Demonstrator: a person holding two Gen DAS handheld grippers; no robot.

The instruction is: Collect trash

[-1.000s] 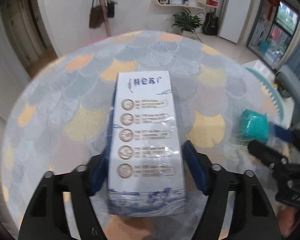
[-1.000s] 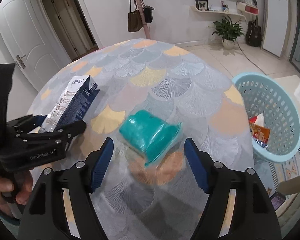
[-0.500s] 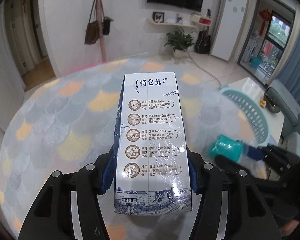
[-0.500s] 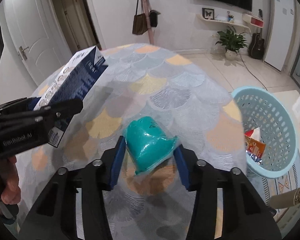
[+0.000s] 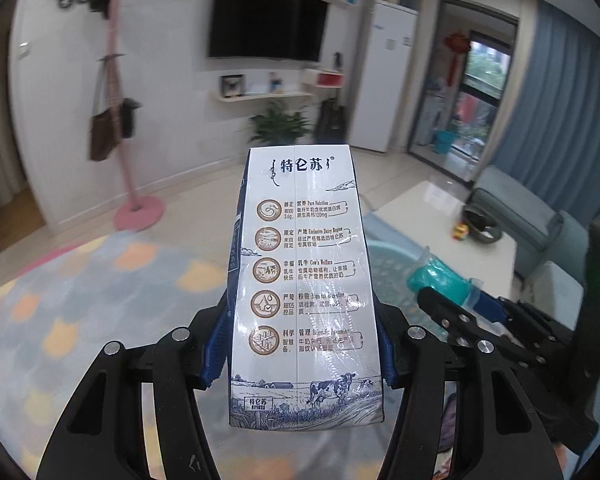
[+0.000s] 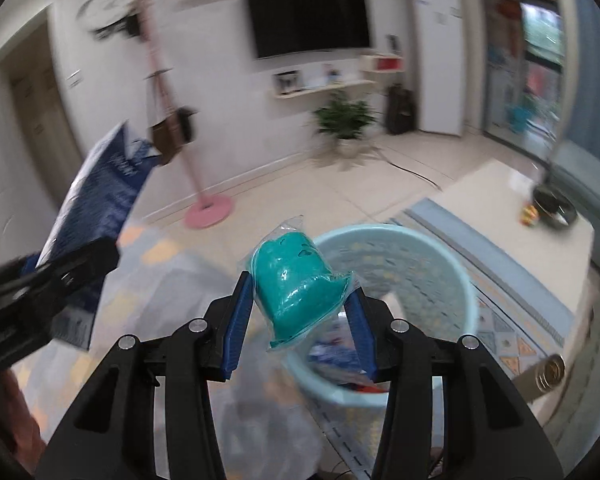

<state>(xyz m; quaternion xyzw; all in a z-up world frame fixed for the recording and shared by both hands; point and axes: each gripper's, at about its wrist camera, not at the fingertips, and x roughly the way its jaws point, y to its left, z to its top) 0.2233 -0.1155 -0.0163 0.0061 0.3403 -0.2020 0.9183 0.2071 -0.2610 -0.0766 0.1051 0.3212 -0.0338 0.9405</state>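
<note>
Left gripper (image 5: 300, 356) clamps milk carton (image 5: 304, 280); right gripper (image 6: 298, 312) grips teal packet (image 6: 296, 284) (only right wrist shows basket (image 6: 452, 264) interior).

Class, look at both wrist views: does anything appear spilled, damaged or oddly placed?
Nothing stands out. The white-and-blue milk carton looks intact in the left claw; the teal plastic-wrapped lump sits in the right claw.
</note>
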